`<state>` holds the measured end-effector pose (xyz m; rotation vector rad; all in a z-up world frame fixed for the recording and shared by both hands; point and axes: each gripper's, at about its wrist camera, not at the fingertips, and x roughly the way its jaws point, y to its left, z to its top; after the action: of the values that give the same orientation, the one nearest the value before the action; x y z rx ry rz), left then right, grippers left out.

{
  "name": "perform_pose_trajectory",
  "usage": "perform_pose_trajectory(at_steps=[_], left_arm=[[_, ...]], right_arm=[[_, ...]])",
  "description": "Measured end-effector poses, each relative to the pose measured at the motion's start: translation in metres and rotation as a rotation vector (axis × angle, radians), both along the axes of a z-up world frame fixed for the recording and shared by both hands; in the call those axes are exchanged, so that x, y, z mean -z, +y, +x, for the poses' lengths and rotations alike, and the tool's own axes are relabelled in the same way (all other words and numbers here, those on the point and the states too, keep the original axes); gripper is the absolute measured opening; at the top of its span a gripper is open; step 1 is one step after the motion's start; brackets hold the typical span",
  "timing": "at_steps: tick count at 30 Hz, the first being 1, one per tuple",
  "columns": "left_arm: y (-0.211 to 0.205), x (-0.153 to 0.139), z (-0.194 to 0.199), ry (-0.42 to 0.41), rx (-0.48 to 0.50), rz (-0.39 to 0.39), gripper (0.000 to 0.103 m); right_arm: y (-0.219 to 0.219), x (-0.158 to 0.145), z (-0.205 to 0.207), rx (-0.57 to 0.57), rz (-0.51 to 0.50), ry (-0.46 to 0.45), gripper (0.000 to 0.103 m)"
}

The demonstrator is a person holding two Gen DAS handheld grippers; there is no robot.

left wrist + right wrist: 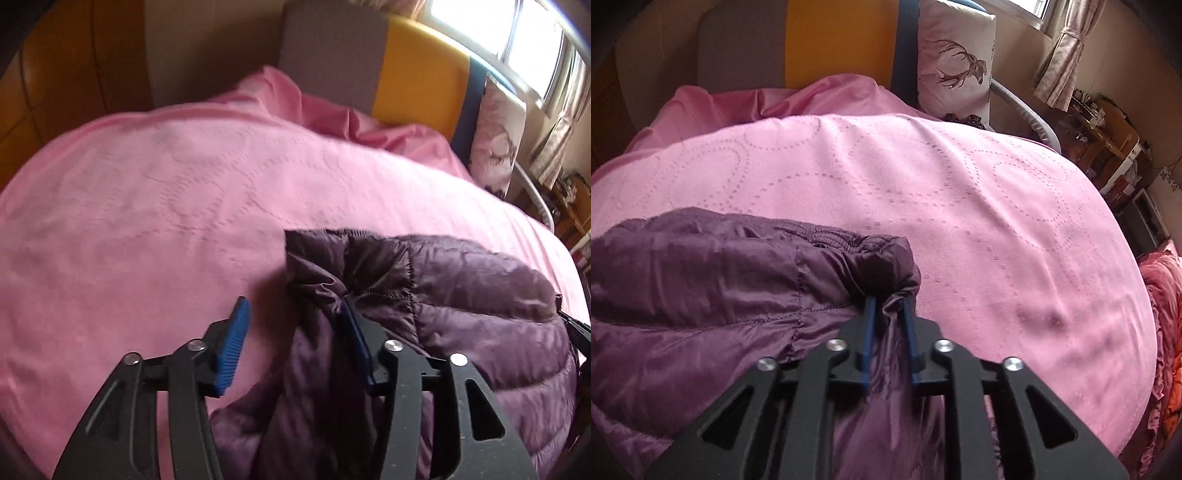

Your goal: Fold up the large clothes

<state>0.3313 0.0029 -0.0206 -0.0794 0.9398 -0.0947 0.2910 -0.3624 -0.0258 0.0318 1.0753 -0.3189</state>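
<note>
A puffy purple quilted jacket lies on a pink bed, with both grippers at its edge.

Nearest, the right hand-held gripper (888,308) pinches a bunched corner of the puffy purple quilted jacket (701,280) between its blue pads. The left hand-held gripper (295,314) is spread wide, with jacket (461,306) cloth lying between its blue pads (236,343) but not squeezed. The jacket rests on the pink bedspread with dotted rings (923,184). Farther back a white pillow with a deer picture (956,62) leans beside the yellow and grey headboard (842,40).
</note>
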Motion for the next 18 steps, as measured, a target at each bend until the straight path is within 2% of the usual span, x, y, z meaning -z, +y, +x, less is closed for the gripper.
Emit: perform_pose_trajectory(at_steps=[1,5,6,9,10,12,14,16,18], left_arm=[[0.004,-0.012,-0.017,-0.043,-0.007,-0.006,0.059],[0.000,-0.038,-0.080,-0.148,0.030,-0.032,0.061],[-0.005,-0.040,-0.094,-0.161,0.048,-0.045,0.061],[-0.026,-0.038,-0.127,-0.177,0.106,-0.076,0.061],[-0.035,-0.034,-0.139,-0.179,0.135,-0.071,0.061],[-0.053,-0.018,-0.142,-0.144,0.175,-0.041,0.061],[-0.063,0.003,-0.141,-0.085,0.169,-0.018,0.062],[-0.065,0.007,-0.139,-0.080,0.157,-0.006,0.063],[-0.065,0.001,-0.138,-0.080,0.140,-0.003,0.065]], right_arm=[[0.001,-0.011,-0.009,-0.004,0.008,-0.043,0.043],[0.026,-0.051,-0.041,-0.074,0.099,-0.162,0.050],[0.035,-0.057,-0.051,-0.101,0.134,-0.183,0.054],[0.070,-0.065,-0.083,-0.207,0.248,-0.209,0.060],[0.082,-0.065,-0.093,-0.244,0.263,-0.217,0.066],[0.108,-0.060,-0.108,-0.283,0.262,-0.217,0.075],[0.123,-0.044,-0.113,-0.304,0.183,-0.171,0.078],[0.125,-0.032,-0.118,-0.302,0.146,-0.150,0.078],[0.121,-0.037,-0.124,-0.292,0.162,-0.162,0.079]])
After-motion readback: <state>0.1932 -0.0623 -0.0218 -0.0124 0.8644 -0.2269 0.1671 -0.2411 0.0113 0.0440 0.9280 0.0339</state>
